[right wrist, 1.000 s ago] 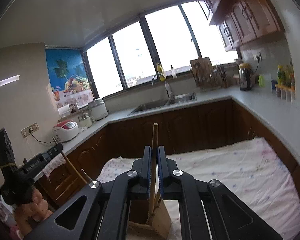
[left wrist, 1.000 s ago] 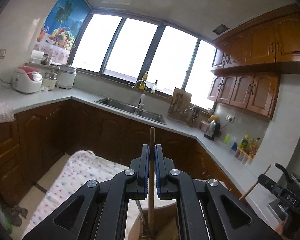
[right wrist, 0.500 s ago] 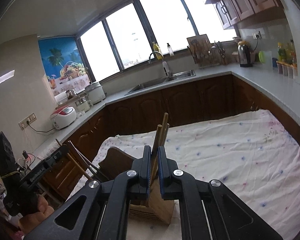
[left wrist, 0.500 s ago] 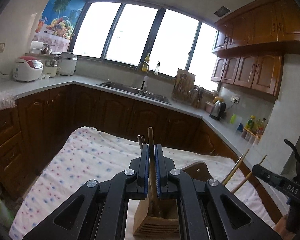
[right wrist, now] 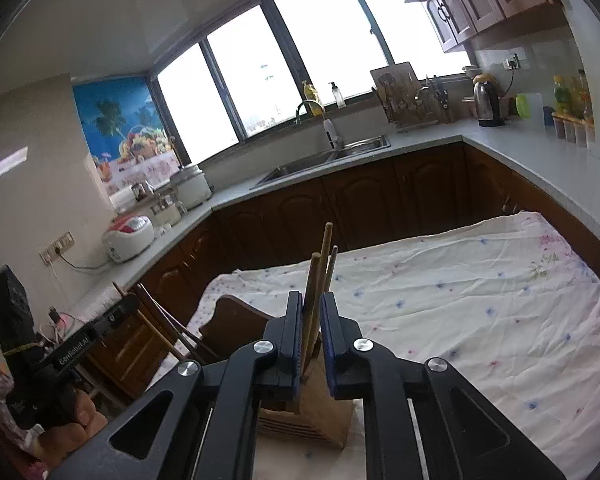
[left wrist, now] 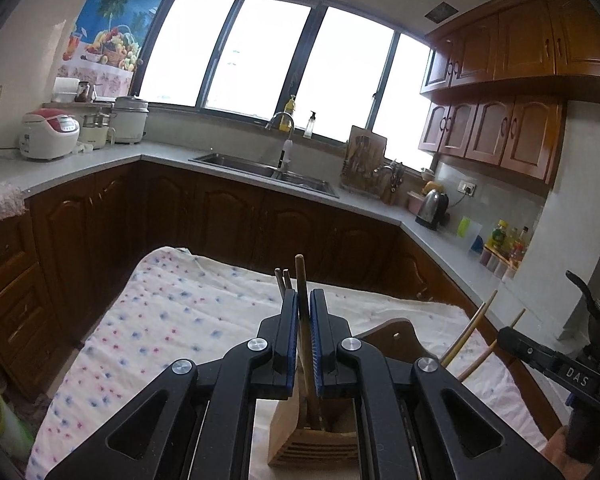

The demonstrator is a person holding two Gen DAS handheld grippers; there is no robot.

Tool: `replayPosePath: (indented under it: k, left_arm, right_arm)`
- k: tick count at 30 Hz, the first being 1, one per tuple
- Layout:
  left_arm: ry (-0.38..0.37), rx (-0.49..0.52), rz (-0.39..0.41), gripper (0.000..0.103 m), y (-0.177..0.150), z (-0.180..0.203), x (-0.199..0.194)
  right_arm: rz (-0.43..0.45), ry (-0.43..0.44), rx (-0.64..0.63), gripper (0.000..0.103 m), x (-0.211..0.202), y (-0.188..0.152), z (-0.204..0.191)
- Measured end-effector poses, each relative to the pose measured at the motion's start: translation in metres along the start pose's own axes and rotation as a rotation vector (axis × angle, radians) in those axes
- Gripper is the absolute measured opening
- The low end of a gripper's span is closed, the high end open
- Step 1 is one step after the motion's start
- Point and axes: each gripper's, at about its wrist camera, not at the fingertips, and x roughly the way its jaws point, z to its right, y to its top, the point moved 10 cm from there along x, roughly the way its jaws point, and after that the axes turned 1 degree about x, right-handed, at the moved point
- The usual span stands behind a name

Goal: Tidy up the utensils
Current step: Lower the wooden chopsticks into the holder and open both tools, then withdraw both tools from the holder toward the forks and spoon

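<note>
My left gripper is shut on a light wooden chopstick whose lower end stands in a wooden utensil holder on the table. Two darker chopsticks rise just behind the pads. In the right wrist view my right gripper hangs over a wooden holder and its jaws are opening. A chopstick stands between them, leaning on the left pad with a gap to the right pad. Two more sticks stand behind it. The other gripper shows at each view's edge.
A floral tablecloth covers the table. A dark wooden chair back stands beside the holder. Two slanting chopsticks show near the right gripper. Kitchen counters with a sink, a rice cooker and a kettle ring the room.
Both grippers have sunk and tipped down, bringing the holder and table into view. The left chopstick's end now stands in the holder. The right jaws have parted from their chopstick.
</note>
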Motion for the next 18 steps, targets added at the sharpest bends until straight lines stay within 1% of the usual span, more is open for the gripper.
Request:
replayPosePath:
  k: [1, 2, 3, 4, 5, 6, 7, 8, 9, 11, 12, 16, 18]
  left_arm:
    - [-0.001, -0.002, -0.006, 0.009, 0.000, 0.000, -0.001]
    - [0.001, -0.003, -0.007, 0.020, 0.001, 0.000, -0.003]
    - [0.008, -0.006, 0.000, 0.028, 0.003, -0.001, -0.006]
    - [0.013, -0.011, 0.007, 0.045, 0.003, -0.002, -0.008]
    - [0.012, -0.018, 0.017, 0.052, 0.004, -0.002, -0.012]
    - [0.013, -0.024, 0.021, 0.054, 0.005, -0.003, -0.016]
    - [0.013, -0.029, 0.019, 0.059, 0.005, -0.004, -0.018]
    - [0.015, -0.031, 0.018, 0.065, 0.003, -0.004, -0.019]
    - [0.023, -0.032, 0.018, 0.067, 0.002, -0.006, -0.023]
    - [0.034, -0.031, 0.015, 0.075, -0.001, -0.007, -0.028]
    - [0.038, -0.031, 0.014, 0.077, -0.003, -0.007, -0.032]
    - [0.064, -0.032, 0.001, 0.088, -0.011, -0.009, -0.047]
    - [0.059, -0.034, -0.005, 0.089, -0.015, -0.007, -0.057]
  right_arm:
    - [0.006, 0.003, 0.008, 0.023, -0.002, 0.001, 0.001]
    - [0.018, 0.008, 0.021, 0.042, -0.005, 0.003, 0.004]
    - [0.027, 0.012, 0.029, 0.061, -0.008, 0.004, 0.004]
    - [0.038, 0.014, 0.035, 0.066, -0.010, 0.005, 0.005]
    - [0.049, 0.013, 0.038, 0.069, -0.014, 0.007, 0.006]
    - [0.055, 0.009, 0.043, 0.071, -0.018, 0.008, 0.008]
    - [0.057, 0.011, 0.048, 0.073, -0.020, 0.009, 0.009]
    - [0.060, 0.013, 0.056, 0.077, -0.023, 0.009, 0.010]
    - [0.065, 0.010, 0.061, 0.082, -0.027, 0.009, 0.012]
    - [0.077, 0.006, 0.070, 0.088, -0.036, 0.009, 0.016]
    - [0.082, 0.010, 0.075, 0.091, -0.041, 0.008, 0.018]
    - [0.092, 0.008, 0.097, 0.097, -0.059, 0.001, 0.026]
    - [0.093, -0.001, 0.100, 0.098, -0.070, -0.006, 0.032]
